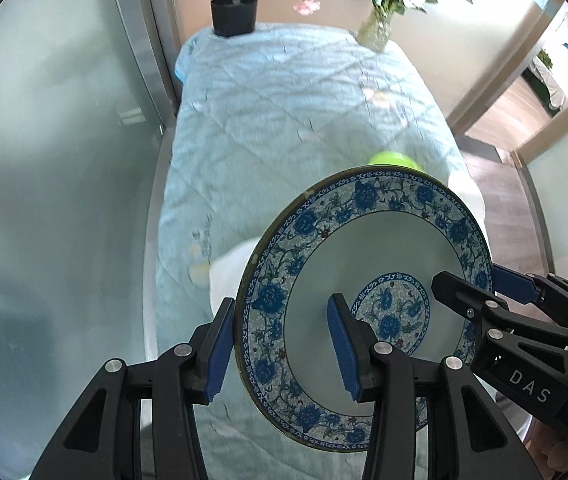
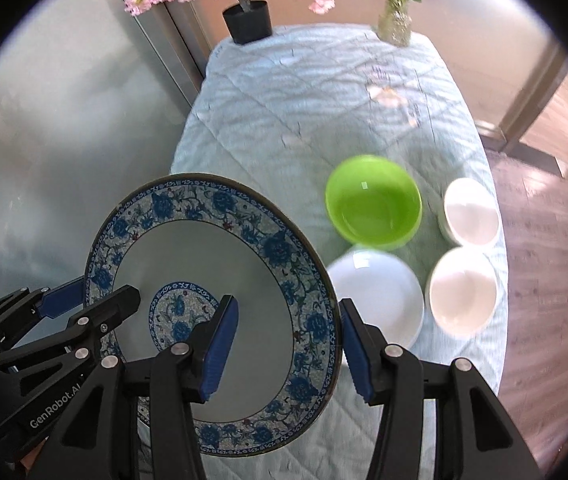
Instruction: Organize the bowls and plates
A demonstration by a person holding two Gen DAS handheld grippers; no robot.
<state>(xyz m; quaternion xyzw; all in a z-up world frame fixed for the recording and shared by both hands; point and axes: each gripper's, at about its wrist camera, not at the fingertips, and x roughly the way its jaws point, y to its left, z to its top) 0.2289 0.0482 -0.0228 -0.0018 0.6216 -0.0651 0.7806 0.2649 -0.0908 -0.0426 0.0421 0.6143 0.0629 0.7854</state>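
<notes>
Holding the blue-patterned plate (image 2: 220, 280) between them, both claws carry it in the air above the bench (image 2: 284, 92), on the side of the green bowl (image 2: 373, 202) away from the white bowls. The left claw (image 1: 280, 344) straddles one rim and the right claw (image 2: 290, 344) the opposite rim, each with one pad on the plate's face and one under the edge; both look clamped on it. The plate is tilted, and I judge the main risk is a slip: a glazed rim held only at the edges could slide out if either hand twists or they drift apart. Just beside the green bowl lie a white plate (image 2: 376, 292) and two white bowls (image 2: 472, 210) (image 2: 462, 290), close to the bench's edge, so lowering there risks a knock. Beyond the green bowl, toward the black flowerpot (image 2: 248, 22) and glass vase (image 2: 394, 26), the quilted cover lies free.
</notes>
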